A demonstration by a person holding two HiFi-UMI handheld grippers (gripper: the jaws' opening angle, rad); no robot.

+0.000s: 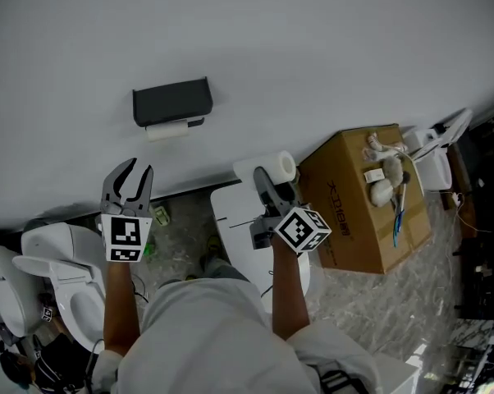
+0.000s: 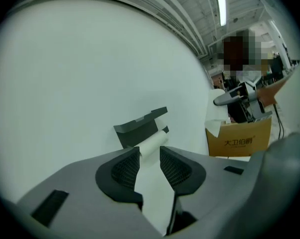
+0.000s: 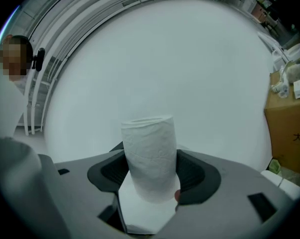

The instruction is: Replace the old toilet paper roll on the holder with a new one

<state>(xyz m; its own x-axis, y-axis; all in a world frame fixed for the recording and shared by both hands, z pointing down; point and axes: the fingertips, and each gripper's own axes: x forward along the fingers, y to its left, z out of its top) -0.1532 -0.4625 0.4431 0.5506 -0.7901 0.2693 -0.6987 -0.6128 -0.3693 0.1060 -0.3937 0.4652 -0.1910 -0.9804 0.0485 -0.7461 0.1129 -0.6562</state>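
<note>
A black paper holder (image 1: 171, 101) hangs on the white wall, with the old, thin roll (image 1: 166, 130) under its lid. My left gripper (image 1: 136, 175) is below and left of it, jaws open and empty. In the left gripper view the holder (image 2: 140, 126) and old roll (image 2: 152, 144) lie straight ahead beyond the left gripper (image 2: 150, 158), with a gap to them. My right gripper (image 1: 267, 183) is shut on a full white roll (image 1: 272, 167), right of the holder. In the right gripper view this new roll (image 3: 150, 153) stands upright between the pads of the right gripper (image 3: 150, 168).
A cardboard box (image 1: 366, 199) with small white items on top stands against the wall at right. A white toilet (image 1: 62, 277) is at lower left, and another white fixture (image 1: 230, 220) lies under my right arm. A person stands beyond the box (image 2: 239, 138).
</note>
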